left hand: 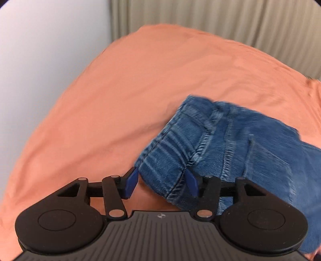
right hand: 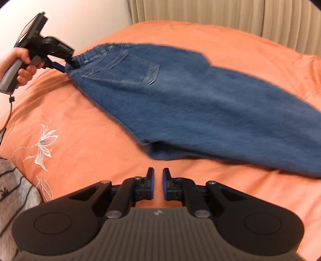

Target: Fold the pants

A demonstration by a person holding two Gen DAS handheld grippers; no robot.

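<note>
Blue jeans (right hand: 190, 110) lie flat on the orange bedsheet (right hand: 90, 130), back pocket up, with the legs running to the right. At the far left a person's hand (right hand: 22, 66) holds my left gripper (right hand: 68, 65) at the elastic waistband. In the left wrist view the left gripper (left hand: 161, 180) stands open, its blue pads wide apart, with a bunched corner of the jeans (left hand: 230, 144) between them. My right gripper (right hand: 158, 174) hovers over bare sheet just short of the jeans' near edge. Its pads are almost together with nothing between them.
A beige curtain (right hand: 220, 12) and a pale wall (left hand: 40, 50) close off the far side of the bed. A white embroidered flower (right hand: 45, 142) marks the sheet at the left. Grey striped cloth (right hand: 14, 184) lies at the lower left, and a cable (right hand: 9, 112) hangs from the left gripper's handle.
</note>
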